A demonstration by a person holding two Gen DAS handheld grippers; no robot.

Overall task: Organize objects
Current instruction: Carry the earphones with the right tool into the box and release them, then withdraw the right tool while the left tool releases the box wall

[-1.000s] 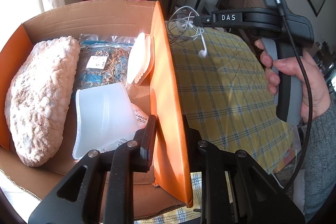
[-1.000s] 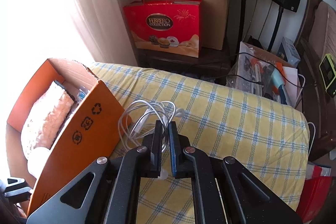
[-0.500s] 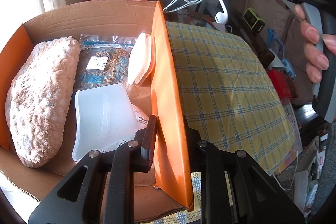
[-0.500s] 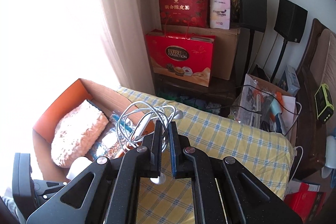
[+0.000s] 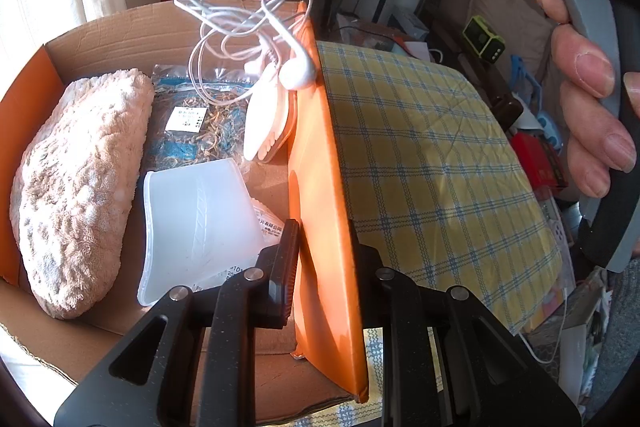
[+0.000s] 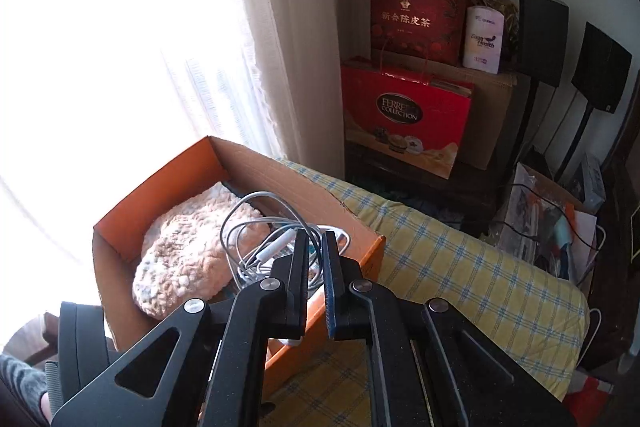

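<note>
Earphones (image 6: pixel 256 247) partly hidden behind right tongs (image 6: pixel 316 287), dangling over box (image 6: pixel 132 211)

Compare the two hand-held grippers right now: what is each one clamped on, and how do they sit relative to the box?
The left hand-held gripper is shut on the orange cardboard box's side wall, low at its rim; the right hand-held gripper is shut on the white wired earphones, held in the air above the box. The left grips something stiff and standing; the right's load is a loose tangle dangling over the box's contents. Both are black, two-fingered and closed on something.
</note>
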